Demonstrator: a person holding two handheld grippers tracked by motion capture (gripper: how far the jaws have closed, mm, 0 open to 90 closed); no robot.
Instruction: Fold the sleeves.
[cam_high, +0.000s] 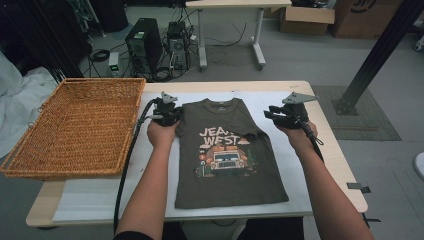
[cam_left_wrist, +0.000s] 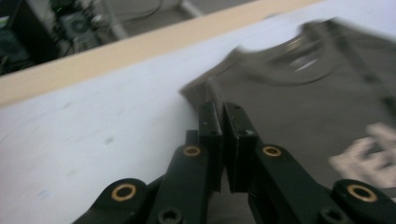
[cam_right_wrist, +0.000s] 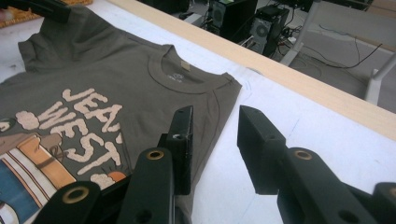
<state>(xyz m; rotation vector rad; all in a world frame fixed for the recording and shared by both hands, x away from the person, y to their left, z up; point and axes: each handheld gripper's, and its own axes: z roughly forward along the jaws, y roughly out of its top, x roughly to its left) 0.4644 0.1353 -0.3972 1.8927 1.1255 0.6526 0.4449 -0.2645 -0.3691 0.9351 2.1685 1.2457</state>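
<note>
Lying at 9 o'clock on the worktop (cam_high: 310, 165) is a wicker basket (cam_high: 75, 125), its left side overhanging the edge. An olive t-shirt (cam_high: 227, 155) with a printed truck graphic lies flat at centre, collar toward 12 o'clock. The left hand-held gripper (cam_high: 167, 114) sits at the shirt's 10 o'clock shoulder; in the left gripper view its jaws are pressed together over the shoulder edge, though blur prevents confirming that fabric is pinched. The right hand-held gripper (cam_high: 280, 116) is held at 2 o'clock, just beside the other shoulder, jaws parted and holding nothing, one over the cloth, one over bare worktop.
</note>
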